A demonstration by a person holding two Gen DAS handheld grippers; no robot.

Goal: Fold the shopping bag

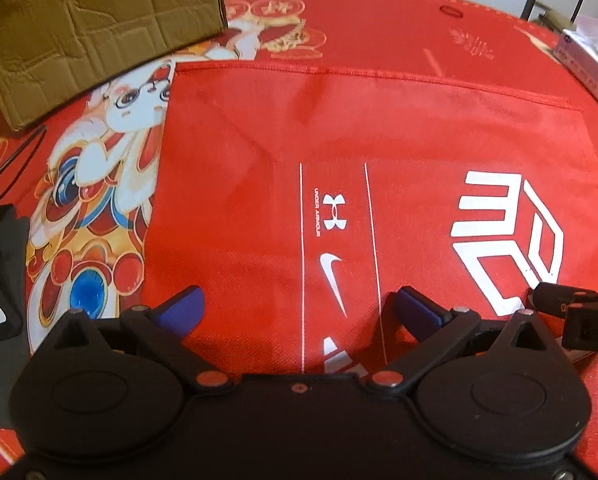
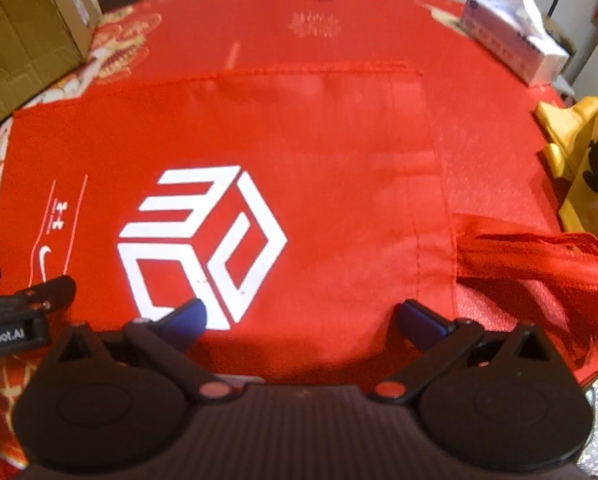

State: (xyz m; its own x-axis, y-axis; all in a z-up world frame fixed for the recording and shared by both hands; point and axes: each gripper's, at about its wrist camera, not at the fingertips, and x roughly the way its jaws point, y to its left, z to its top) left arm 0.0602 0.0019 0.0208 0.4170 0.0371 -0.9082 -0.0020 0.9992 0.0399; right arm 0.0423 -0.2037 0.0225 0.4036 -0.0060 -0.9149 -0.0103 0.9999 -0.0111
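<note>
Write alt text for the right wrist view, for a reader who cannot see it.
A red shopping bag with a white cube logo lies flat on a red printed tablecloth, its handles trailing right. The open right gripper hovers over the near edge; the left gripper shows at left. A cardboard box and tissue box sit behind.

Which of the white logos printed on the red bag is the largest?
The cube-shaped logo is the largest. The Under Armour mark and the Nike swoosh are far smaller and sit between two thin white lines near the shopping bag bottom edge.
</note>
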